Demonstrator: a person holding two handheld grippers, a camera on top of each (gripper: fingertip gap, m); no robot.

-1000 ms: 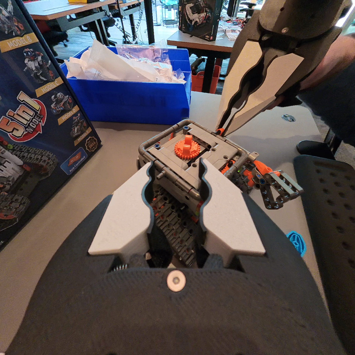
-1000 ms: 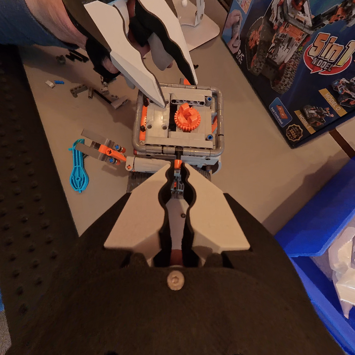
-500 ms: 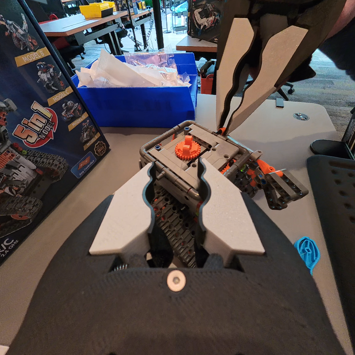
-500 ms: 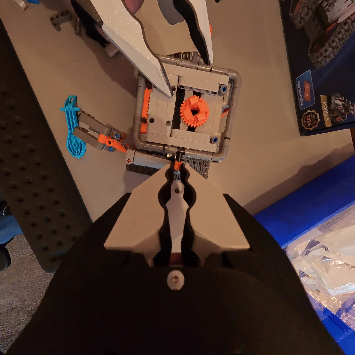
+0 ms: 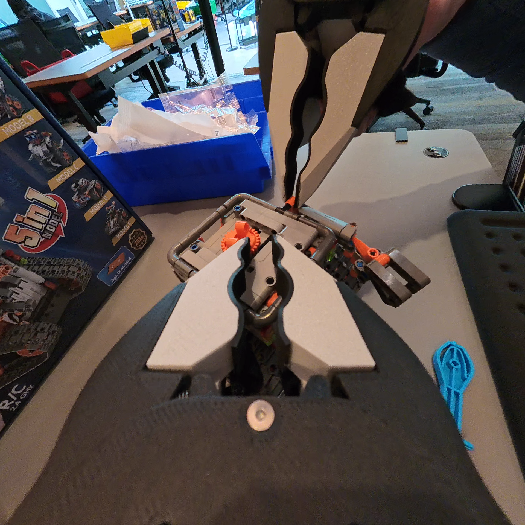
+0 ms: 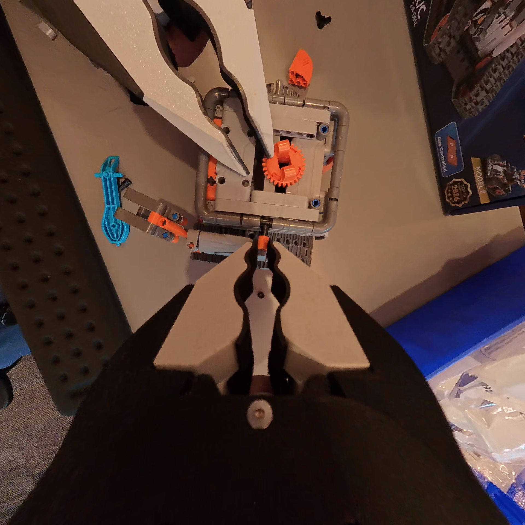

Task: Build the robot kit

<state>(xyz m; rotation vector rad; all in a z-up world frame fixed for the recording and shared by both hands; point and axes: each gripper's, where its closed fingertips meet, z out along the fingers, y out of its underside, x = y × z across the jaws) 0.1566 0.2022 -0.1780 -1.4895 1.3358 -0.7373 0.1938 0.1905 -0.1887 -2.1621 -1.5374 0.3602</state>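
Jaws of the left gripper, at the lower centre of the left wrist view, stand a little apart around a grey block at one corner of the brick-built model, whose grey tube frame passes between the two pale fingers; whether they press on the block I cannot tell. Just past their tips the orange gear sits on top of the model, near the middle of the frame. To the right a grey and orange claw arm sticks out from the model, and a light blue plastic tool lies on the table at the lower right. In the right wrist view the right gripper, low in the centre, is closed on a small orange pin that stands out from the near edge of the model's frame; the left gripper comes in from the upper left there, its tips over the grey block beside the gear. A loose orange piece lies beyond the model. Farther off, a blue bin with paper and plastic bags sits at the upper left centre of the left view, and a dark printed box leans along the left edge.
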